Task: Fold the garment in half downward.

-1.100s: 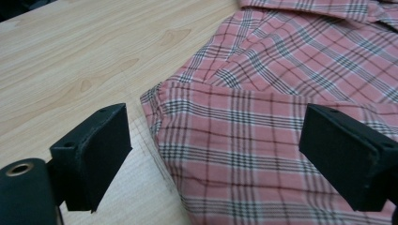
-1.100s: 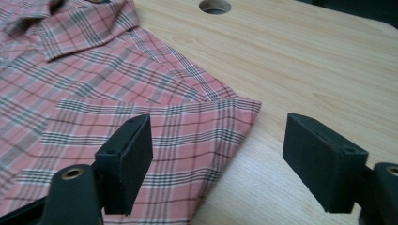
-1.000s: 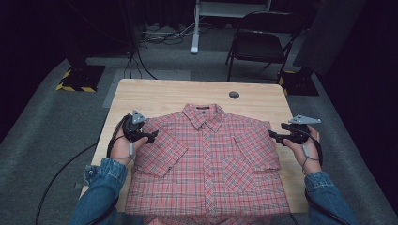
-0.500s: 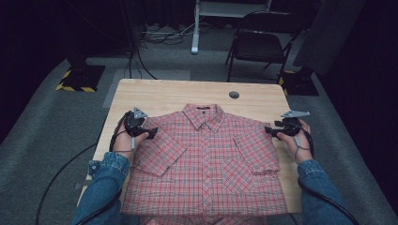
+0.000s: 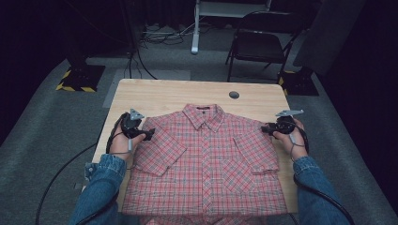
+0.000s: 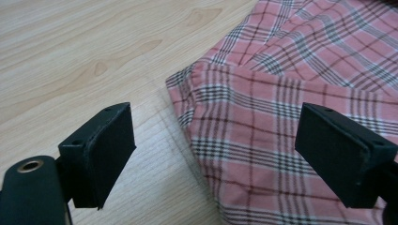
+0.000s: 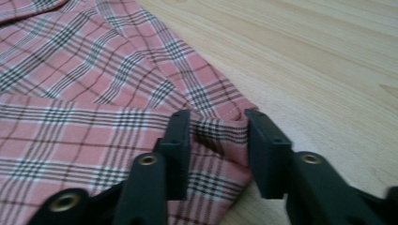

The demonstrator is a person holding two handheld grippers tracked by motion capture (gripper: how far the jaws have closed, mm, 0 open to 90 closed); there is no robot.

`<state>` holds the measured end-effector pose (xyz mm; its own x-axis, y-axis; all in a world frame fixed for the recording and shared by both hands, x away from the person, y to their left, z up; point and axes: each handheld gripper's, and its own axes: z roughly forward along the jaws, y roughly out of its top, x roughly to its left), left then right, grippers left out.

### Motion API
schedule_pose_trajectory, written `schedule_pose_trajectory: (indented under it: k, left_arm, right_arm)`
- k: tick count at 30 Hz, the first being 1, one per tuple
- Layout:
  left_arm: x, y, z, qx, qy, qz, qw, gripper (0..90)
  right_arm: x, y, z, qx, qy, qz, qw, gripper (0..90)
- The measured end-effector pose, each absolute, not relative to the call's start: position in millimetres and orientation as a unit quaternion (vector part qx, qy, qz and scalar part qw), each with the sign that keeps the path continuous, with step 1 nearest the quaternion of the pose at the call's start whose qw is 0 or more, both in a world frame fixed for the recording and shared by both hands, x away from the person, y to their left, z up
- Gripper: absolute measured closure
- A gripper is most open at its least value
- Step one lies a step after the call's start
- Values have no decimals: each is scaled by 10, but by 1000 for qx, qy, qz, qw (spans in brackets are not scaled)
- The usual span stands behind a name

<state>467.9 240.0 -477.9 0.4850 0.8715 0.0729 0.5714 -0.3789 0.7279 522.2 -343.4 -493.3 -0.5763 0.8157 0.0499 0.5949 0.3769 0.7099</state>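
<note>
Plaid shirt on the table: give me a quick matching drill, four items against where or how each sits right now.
Items:
1. left gripper
2. right gripper
3. plaid shirt
4. folding chair

States:
A. spread flat, front up, collar toward the far edge of the table
B. jaws wide apart over the shoulder corner
C. on the floor beyond the table
D. jaws closing in around a fold at the shoulder edge, a gap left between them

Pairs: 1-B, 2-D, 3-A, 4-C
</note>
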Motion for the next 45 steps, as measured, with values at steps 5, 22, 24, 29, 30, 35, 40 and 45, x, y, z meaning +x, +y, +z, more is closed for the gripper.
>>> schedule_pose_trajectory:
  k: [5,22,24,29,30,35,40,45]
  left_arm:
    - [4708,2461,-4791,788,467,227,331,154]
    - [5061,2443,-4879,785,490,186,330,367]
    - [5085,2425,-4904,792,481,183,329,430]
    - [5084,2363,-4946,801,464,172,336,641]
    - [5078,2356,-4940,802,464,171,335,715]
    - [5059,2329,-4852,804,464,177,327,829]
    - [5069,2329,-4728,799,459,187,340,837]
    - [5131,2338,-4602,795,452,194,356,839]
  right_arm:
    - [5196,-3388,-4912,418,824,347,161,793]
    - [5162,-3352,-4912,408,828,340,179,824]
    - [5164,-3355,-4913,407,828,341,178,824]
    - [5165,-3363,-4916,408,827,344,176,824]
    - [5164,-3363,-4916,407,827,344,177,824]
    - [5160,-3353,-4895,404,830,338,182,835]
    - [5157,-3368,-4797,409,827,336,189,869]
    - [5193,-3413,-4644,413,821,337,206,873]
